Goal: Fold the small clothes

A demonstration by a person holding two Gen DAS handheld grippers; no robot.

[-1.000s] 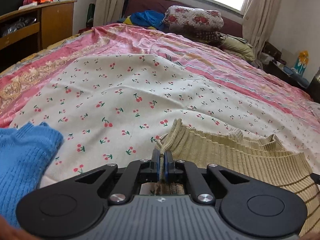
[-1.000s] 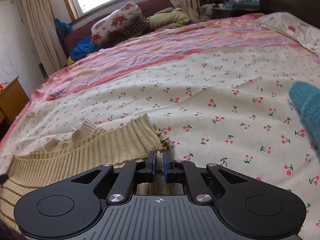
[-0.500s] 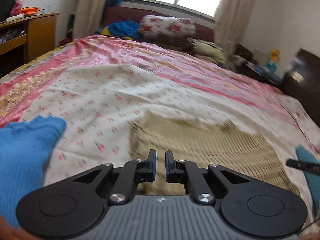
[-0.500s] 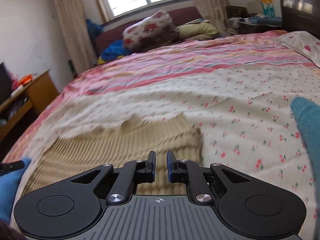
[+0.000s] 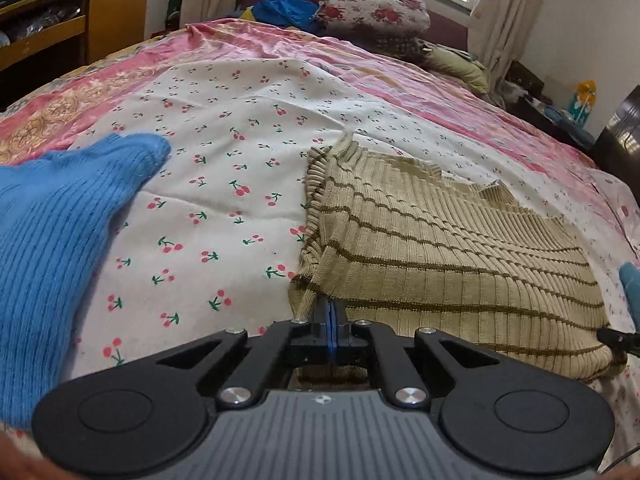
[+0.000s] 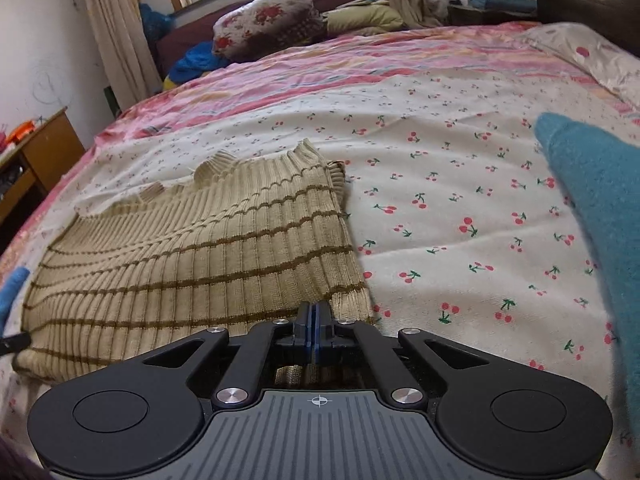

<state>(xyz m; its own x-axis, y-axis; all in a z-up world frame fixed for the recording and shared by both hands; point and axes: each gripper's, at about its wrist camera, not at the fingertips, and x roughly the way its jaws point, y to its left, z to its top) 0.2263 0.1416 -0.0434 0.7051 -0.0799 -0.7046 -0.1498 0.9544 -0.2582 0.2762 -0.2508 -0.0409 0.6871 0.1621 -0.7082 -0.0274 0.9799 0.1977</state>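
A beige ribbed knit garment with brown stripes [image 5: 440,240] lies folded on the cherry-print bed cover [image 5: 224,208]; it also shows in the right wrist view [image 6: 192,252]. My left gripper [image 5: 330,312] is shut on its near left corner. My right gripper [image 6: 314,320] is shut on its near right corner. A tip of the right gripper [image 5: 616,338] shows at the garment's right edge in the left wrist view.
A blue knit garment [image 5: 60,232] lies to the left. A teal garment [image 6: 596,216] lies to the right. Pillows and bedding [image 6: 264,28] are piled at the far end under the window. A wooden desk [image 5: 60,36] stands left of the bed.
Both grippers let go of the garment's far edge, opened briefly, pulled back, and are now shut on its near corners. The garment now lies folded with the striped side up.
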